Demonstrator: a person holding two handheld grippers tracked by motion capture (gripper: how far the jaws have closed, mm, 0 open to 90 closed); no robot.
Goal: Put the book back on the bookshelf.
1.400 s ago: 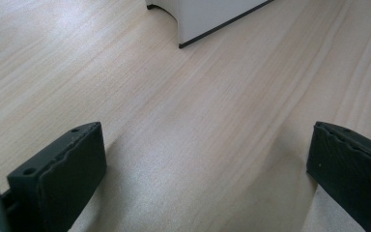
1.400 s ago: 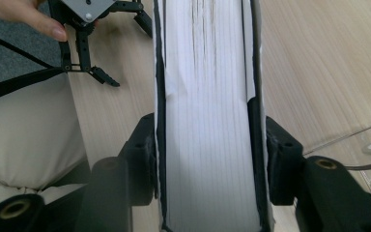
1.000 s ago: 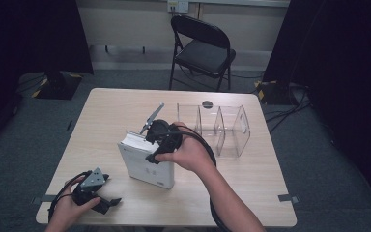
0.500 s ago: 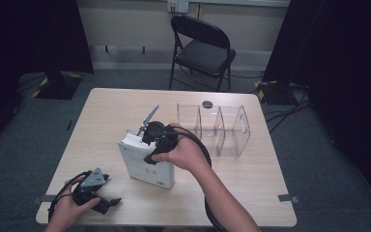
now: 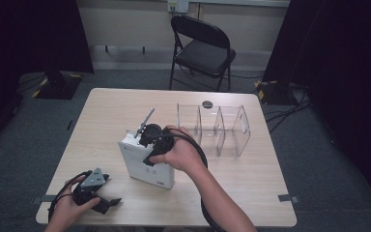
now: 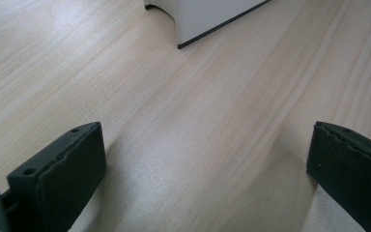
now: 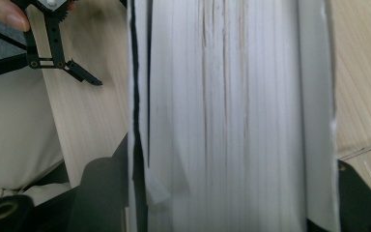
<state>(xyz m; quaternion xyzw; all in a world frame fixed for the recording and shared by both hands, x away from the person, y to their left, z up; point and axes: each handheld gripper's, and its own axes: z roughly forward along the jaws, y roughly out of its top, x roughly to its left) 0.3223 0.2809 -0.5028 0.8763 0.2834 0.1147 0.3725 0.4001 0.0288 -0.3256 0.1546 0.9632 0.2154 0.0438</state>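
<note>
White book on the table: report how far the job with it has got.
Done: the white book stands upright on the table, left of the clear divided rack, whose slots look empty. In hand: the right gripper straddles its top edge, a jaw on each cover, and they have just been closing; the page edges run between them in the right gripper view. The left gripper rests open near the front edge. Left, probably: moving the book into the rack.

Ahead of left gripper (image 5: 110, 204): bare table (image 5: 101, 121), free to pass.
Right of right gripper (image 5: 150, 145): clear plastic organizer (image 5: 222, 128) stands near, blocks the way.
Under right gripper: white book (image 5: 142, 166) upright.
</note>
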